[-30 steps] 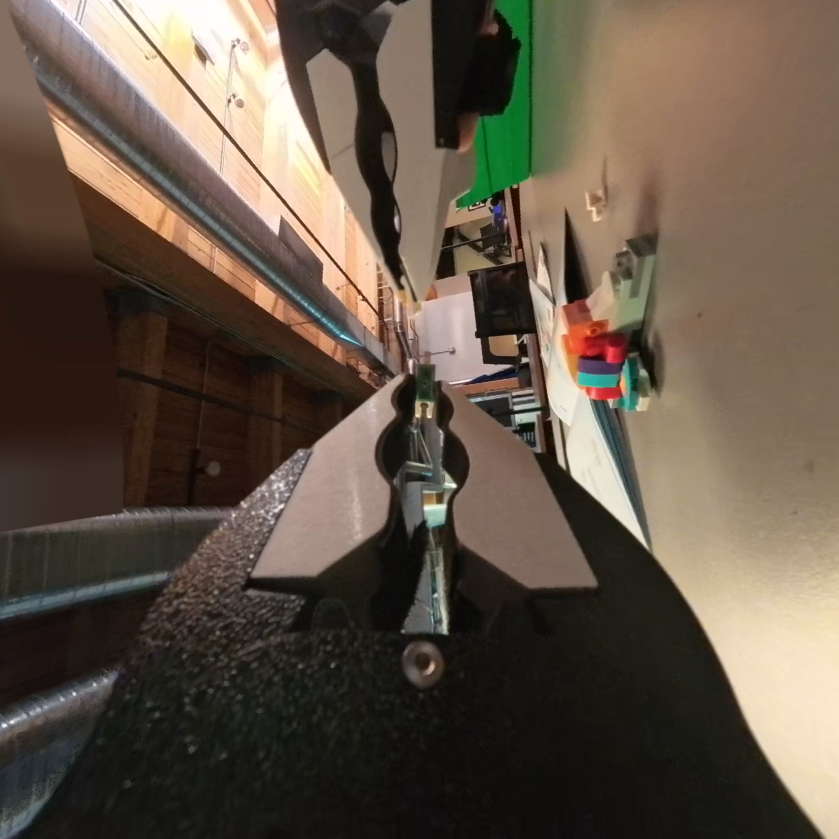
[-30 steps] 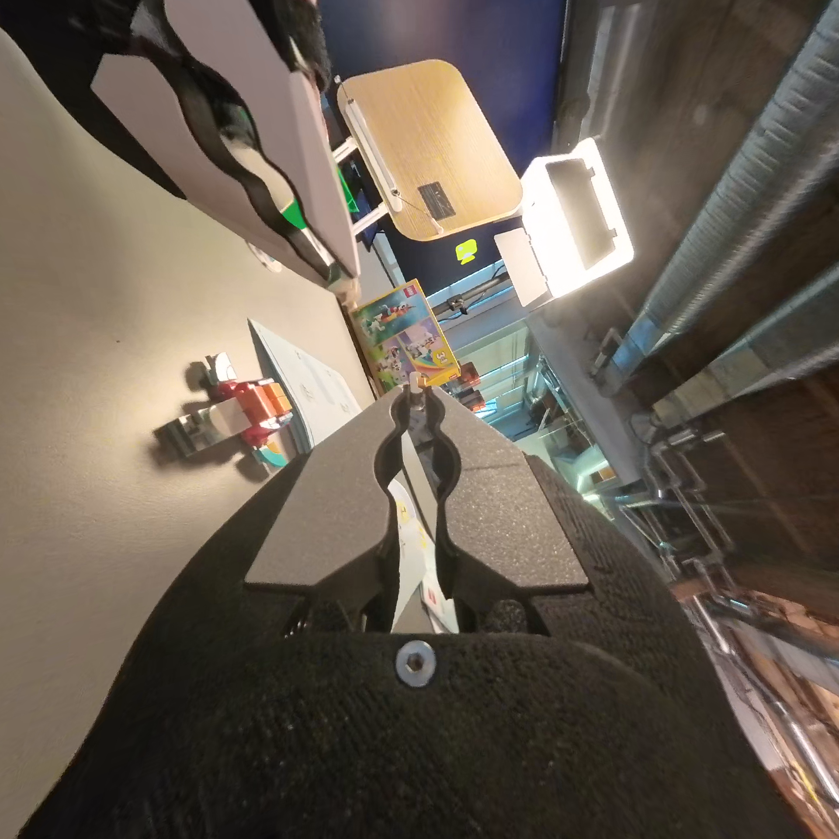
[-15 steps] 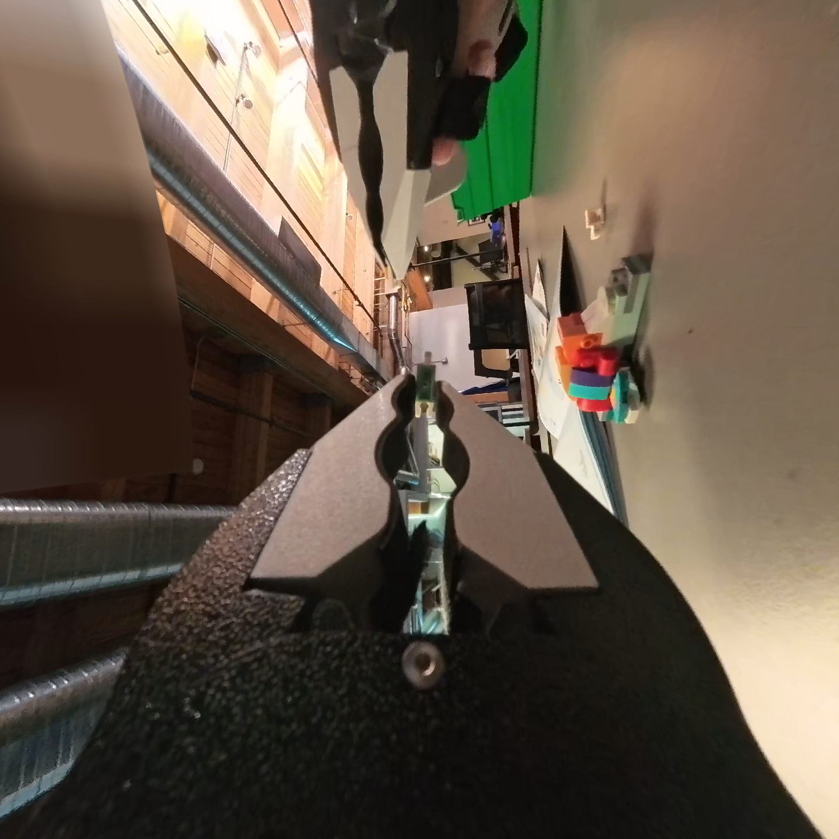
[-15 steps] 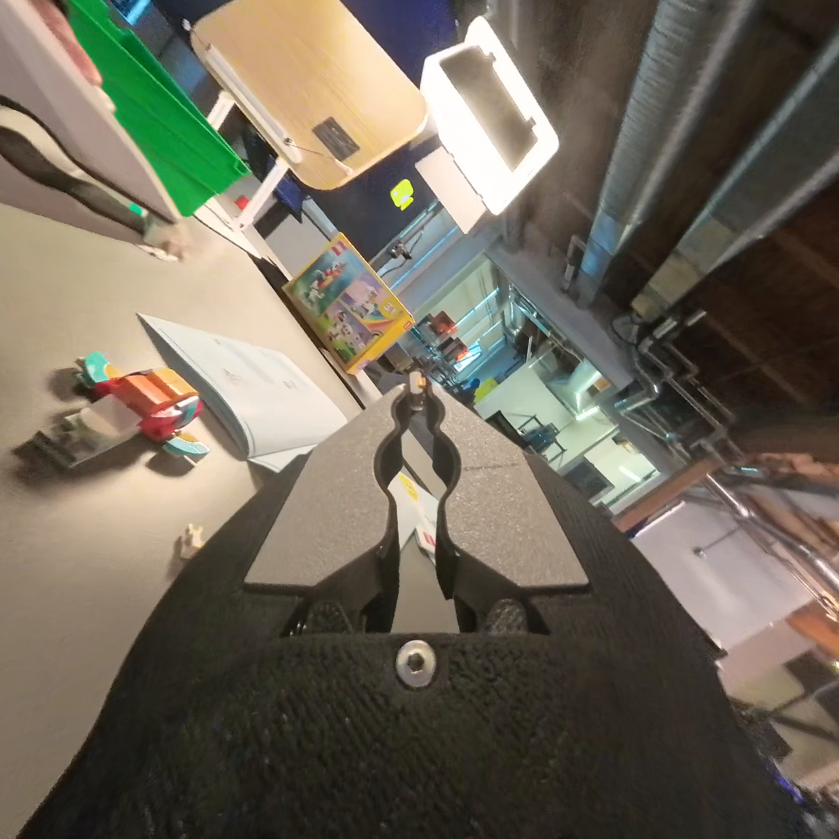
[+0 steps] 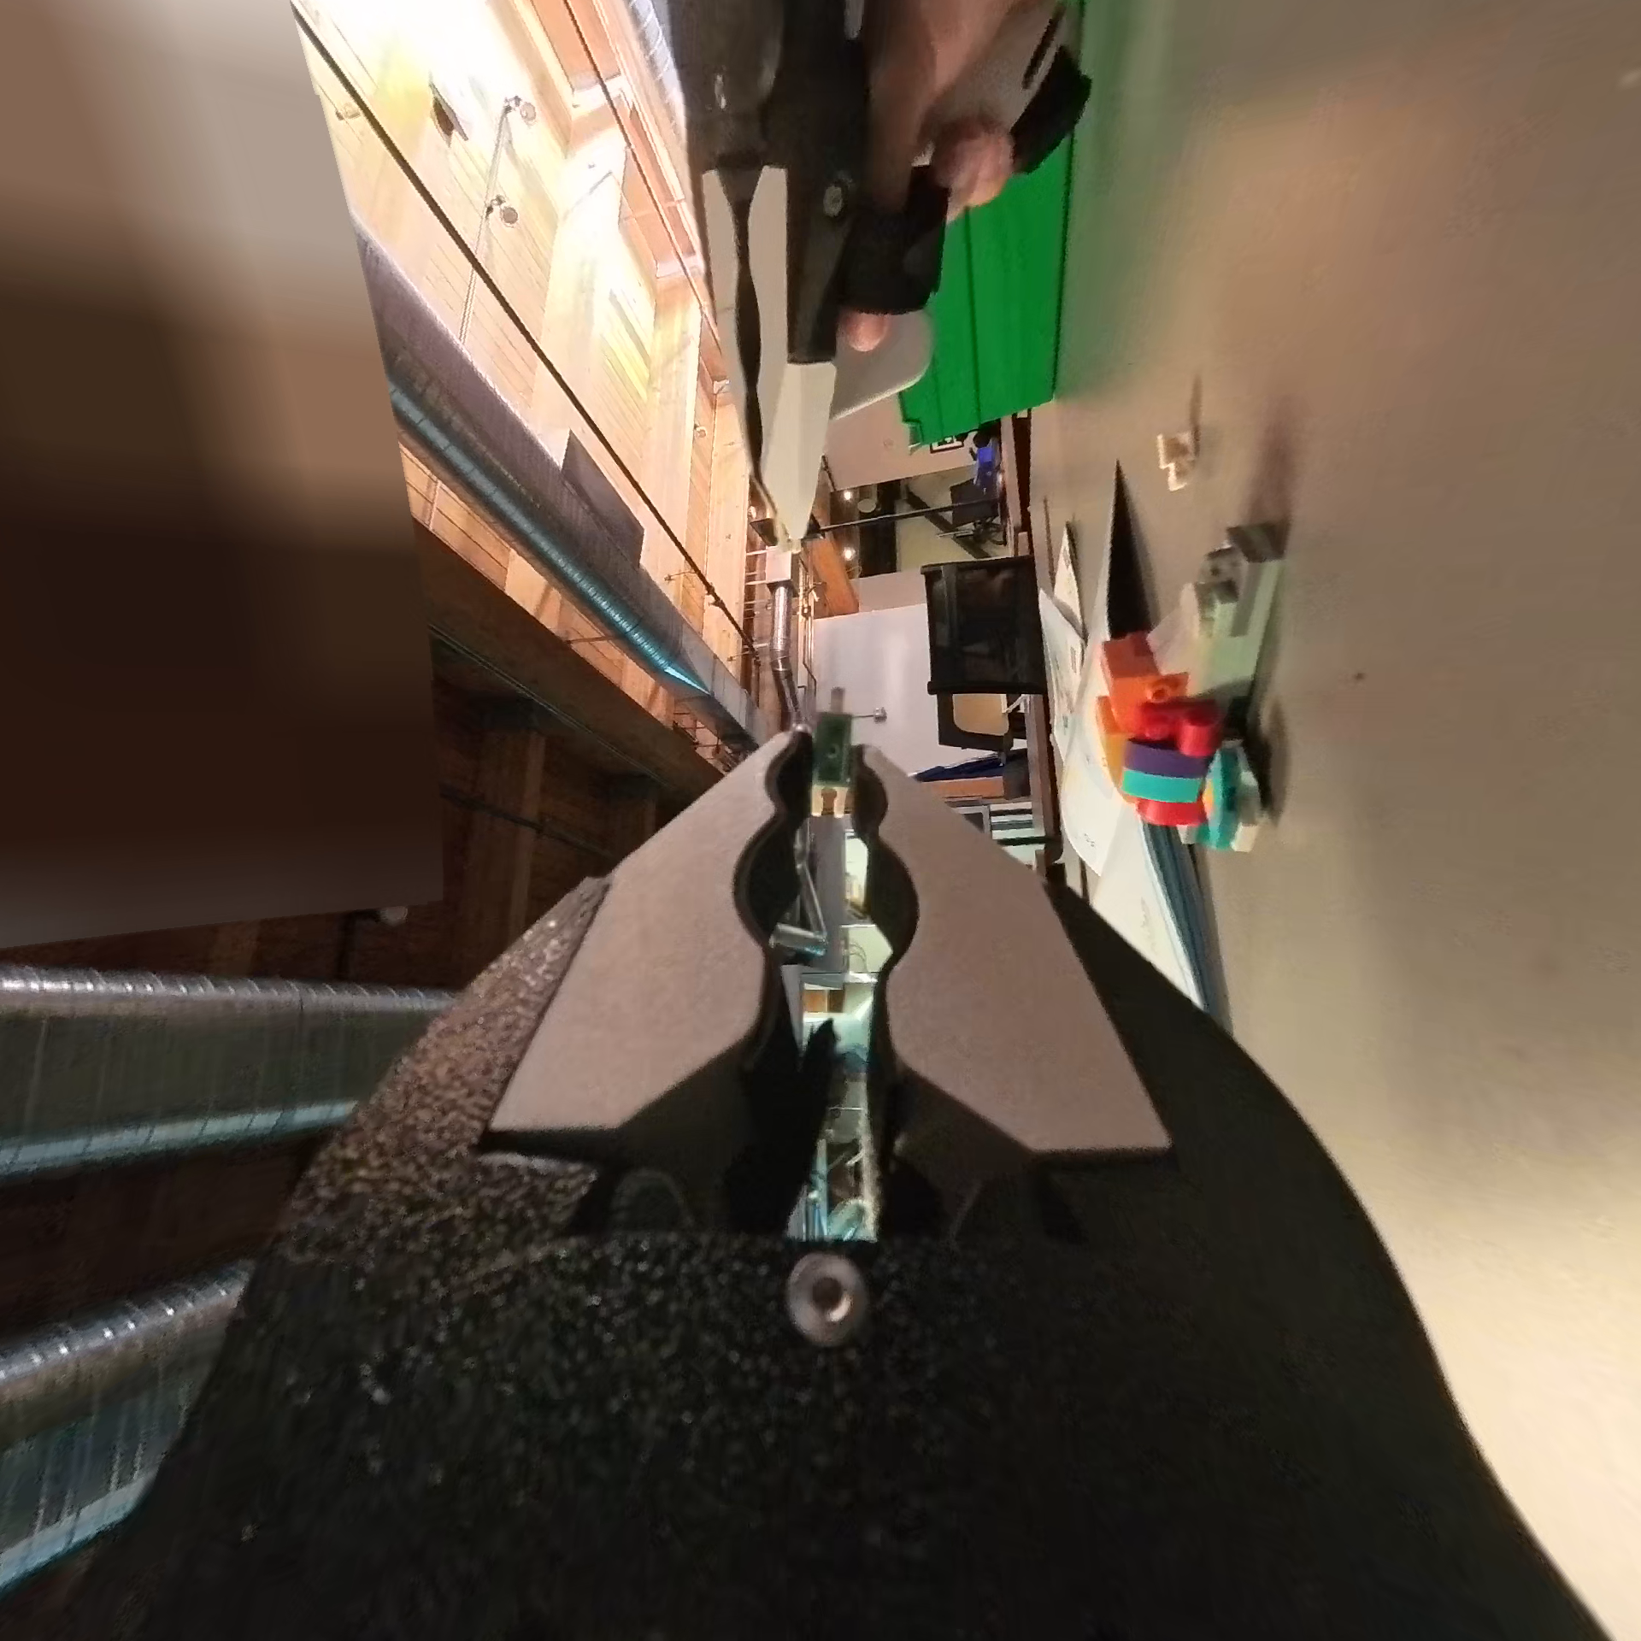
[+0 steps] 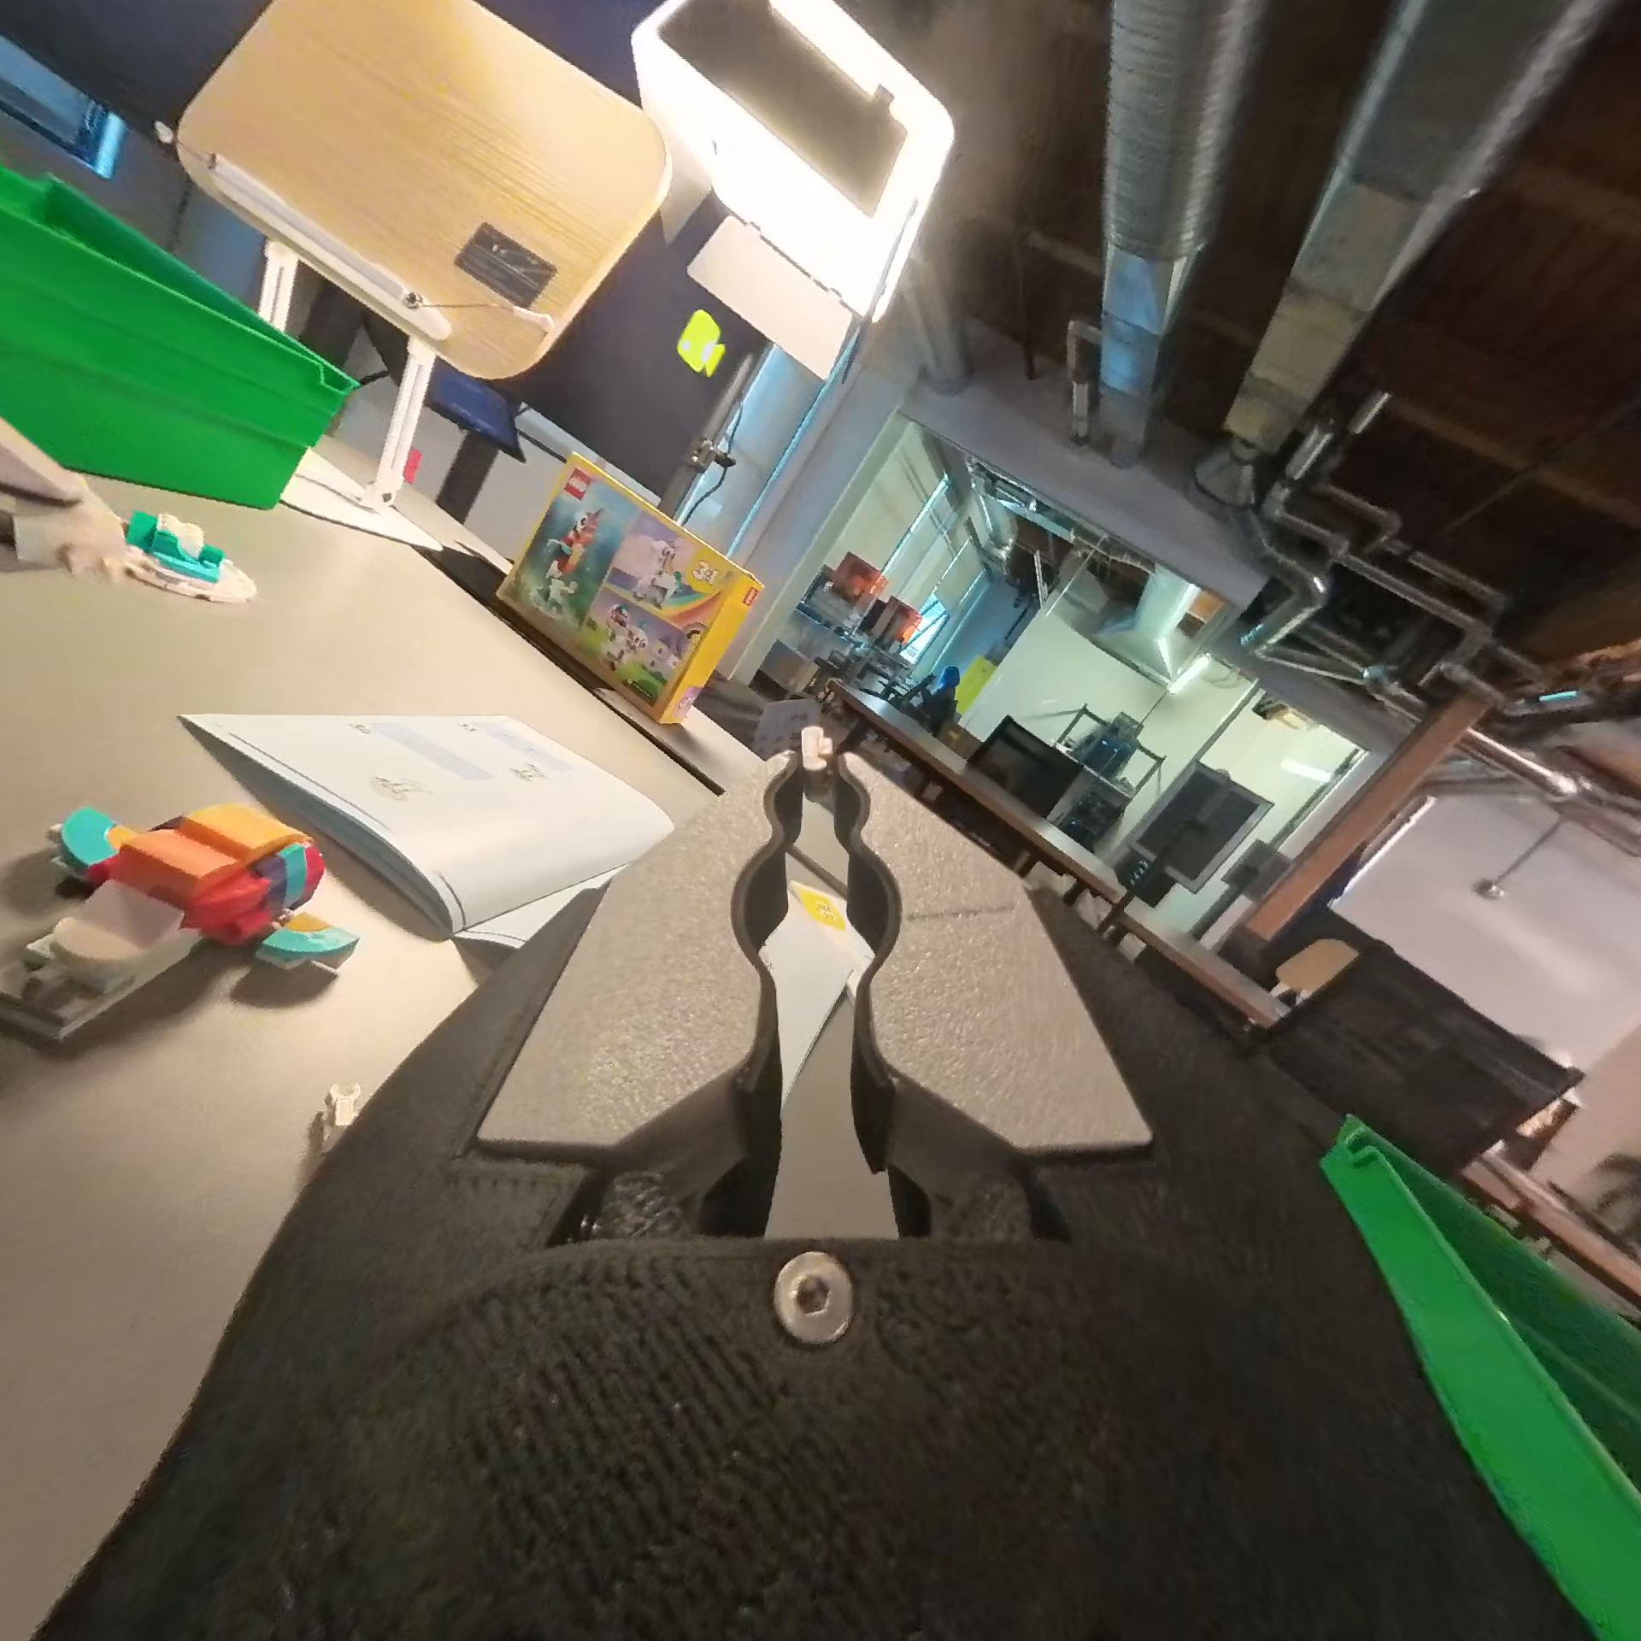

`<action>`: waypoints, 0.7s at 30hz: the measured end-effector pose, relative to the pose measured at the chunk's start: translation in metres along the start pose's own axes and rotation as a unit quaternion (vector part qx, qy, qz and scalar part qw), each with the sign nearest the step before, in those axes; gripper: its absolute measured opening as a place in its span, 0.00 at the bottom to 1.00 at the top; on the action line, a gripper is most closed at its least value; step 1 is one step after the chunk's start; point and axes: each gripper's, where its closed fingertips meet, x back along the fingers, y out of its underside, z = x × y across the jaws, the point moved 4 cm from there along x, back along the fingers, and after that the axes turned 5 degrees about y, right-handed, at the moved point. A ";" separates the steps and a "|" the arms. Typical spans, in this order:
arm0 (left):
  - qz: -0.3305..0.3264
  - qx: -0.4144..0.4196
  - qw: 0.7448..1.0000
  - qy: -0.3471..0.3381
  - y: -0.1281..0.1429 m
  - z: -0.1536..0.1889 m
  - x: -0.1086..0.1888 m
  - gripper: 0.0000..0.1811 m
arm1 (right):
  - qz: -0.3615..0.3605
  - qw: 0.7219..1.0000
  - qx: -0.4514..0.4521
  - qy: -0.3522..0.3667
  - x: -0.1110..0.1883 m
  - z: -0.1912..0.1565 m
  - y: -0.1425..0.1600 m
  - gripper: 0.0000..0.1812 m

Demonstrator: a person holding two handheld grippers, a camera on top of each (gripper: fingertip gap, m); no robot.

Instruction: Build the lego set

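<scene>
The left gripper pinches a small green piece and the right gripper what looks like a pale stud piece, both lifted clear of the bench, so joining them and seating them on the colourful model probably comes next.

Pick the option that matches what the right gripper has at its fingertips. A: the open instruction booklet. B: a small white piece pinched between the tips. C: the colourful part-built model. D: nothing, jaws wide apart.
B: in the right wrist view the right gripper has its tips closed on a small white piece, while the booklet and the colourful model lie on the table.
</scene>
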 end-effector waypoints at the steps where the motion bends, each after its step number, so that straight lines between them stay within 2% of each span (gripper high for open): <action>1: -0.001 0.001 1.000 -0.004 0.000 -0.001 0.000 0.03 | -0.001 1.000 -0.002 0.000 0.000 0.000 0.000 0.02; 13: 0.001 -0.003 1.000 -0.002 0.000 0.002 -0.001 0.03 | 0.015 0.999 0.043 -0.006 0.001 -0.006 -0.005 0.02; 17: -0.001 -0.001 1.000 0.004 -0.002 0.002 -0.002 0.03 | 0.042 0.977 0.209 -0.007 0.005 -0.021 -0.013 0.02; 21: -0.001 0.001 1.000 0.008 -0.003 0.001 -0.003 0.03 | 0.080 0.920 0.384 -0.003 0.011 -0.041 -0.024 0.02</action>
